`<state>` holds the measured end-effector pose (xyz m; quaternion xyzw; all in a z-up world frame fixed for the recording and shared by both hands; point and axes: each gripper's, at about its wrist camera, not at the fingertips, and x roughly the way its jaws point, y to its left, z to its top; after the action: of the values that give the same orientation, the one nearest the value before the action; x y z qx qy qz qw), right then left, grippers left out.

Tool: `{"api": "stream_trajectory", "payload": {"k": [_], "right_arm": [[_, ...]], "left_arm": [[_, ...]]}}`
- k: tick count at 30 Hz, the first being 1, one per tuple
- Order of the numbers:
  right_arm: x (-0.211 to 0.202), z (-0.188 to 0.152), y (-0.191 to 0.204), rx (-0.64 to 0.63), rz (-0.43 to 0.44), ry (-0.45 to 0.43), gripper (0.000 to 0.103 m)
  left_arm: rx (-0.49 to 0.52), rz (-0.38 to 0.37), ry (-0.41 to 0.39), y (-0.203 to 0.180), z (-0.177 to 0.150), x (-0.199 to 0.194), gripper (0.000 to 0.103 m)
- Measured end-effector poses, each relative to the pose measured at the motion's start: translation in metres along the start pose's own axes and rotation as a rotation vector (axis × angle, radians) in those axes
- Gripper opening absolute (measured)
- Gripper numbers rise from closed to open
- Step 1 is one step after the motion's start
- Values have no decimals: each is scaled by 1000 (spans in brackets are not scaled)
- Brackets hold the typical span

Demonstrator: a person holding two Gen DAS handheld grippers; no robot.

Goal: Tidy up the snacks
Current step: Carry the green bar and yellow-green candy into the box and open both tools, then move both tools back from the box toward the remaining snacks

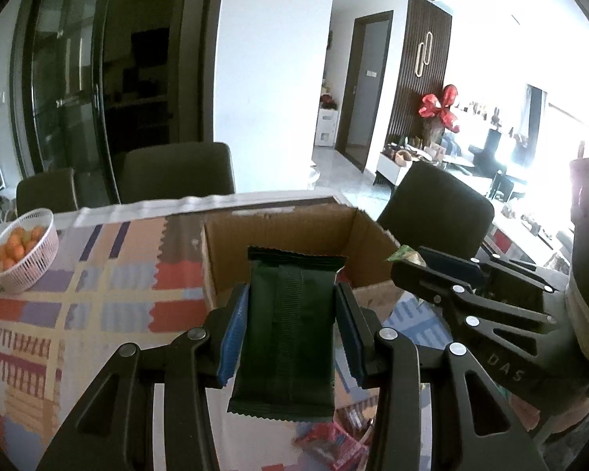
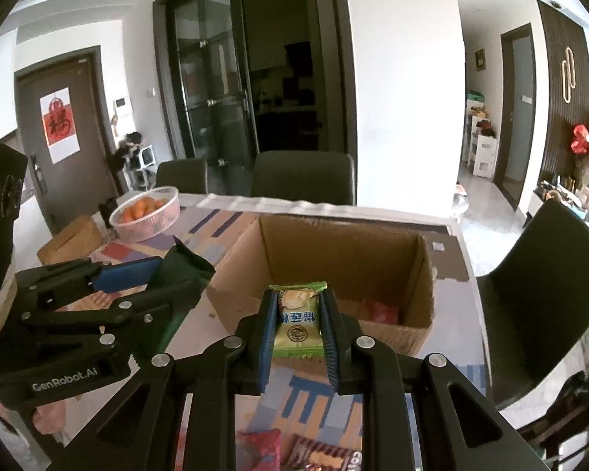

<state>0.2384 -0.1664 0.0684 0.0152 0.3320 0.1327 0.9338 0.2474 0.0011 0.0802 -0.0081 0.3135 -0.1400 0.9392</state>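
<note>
My left gripper [image 1: 292,306] is shut on a dark green snack packet [image 1: 286,337], held above the table just in front of an open cardboard box [image 1: 278,235]. My right gripper [image 2: 296,314] is shut on a light green snack packet [image 2: 297,322], held before the same box [image 2: 341,251]. A red packet [image 2: 381,312] lies inside the box. The left gripper shows in the right wrist view [image 2: 153,274] at the left, with the dark green packet [image 2: 184,271]. The right gripper shows in the left wrist view [image 1: 412,265] at the right.
A pink basket of oranges [image 1: 23,251] sits on the patterned tablecloth [image 1: 98,306] at the far left. Red snack packets [image 1: 330,443] lie on the table near me. A wooden box [image 2: 70,239] stands beside the basket [image 2: 145,216]. Dark chairs [image 2: 302,176] surround the table.
</note>
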Motion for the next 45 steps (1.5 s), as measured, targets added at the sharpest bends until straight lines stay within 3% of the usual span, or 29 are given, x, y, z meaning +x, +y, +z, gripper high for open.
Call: {"api": "stream_trajectory", "payload": {"k": [17, 33, 34, 35, 36, 38, 39, 45], "right_arm": [[31, 31, -34, 15, -38, 12, 23], [76, 30, -57, 22, -53, 81, 23], [78, 30, -58, 25, -53, 85, 23], [80, 30, -58, 26, -54, 86, 23], [81, 30, -59, 27, -56, 85, 24], [81, 29, -59, 34, -66, 82, 38], [80, 29, -59, 40, -73, 77, 41], [65, 22, -55, 25, -85, 53, 42]], "left_arm": [[15, 20, 22, 0, 42, 47, 43], [8, 49, 96, 8, 48, 100, 44], [11, 53, 100, 9, 48, 102, 47], [15, 61, 104, 9, 48, 103, 59], [16, 72, 105, 9, 48, 103, 63], [25, 92, 87, 8, 46, 98, 65], [29, 98, 84, 8, 45, 96, 65], [41, 113, 42, 4, 38, 72, 66]]}}
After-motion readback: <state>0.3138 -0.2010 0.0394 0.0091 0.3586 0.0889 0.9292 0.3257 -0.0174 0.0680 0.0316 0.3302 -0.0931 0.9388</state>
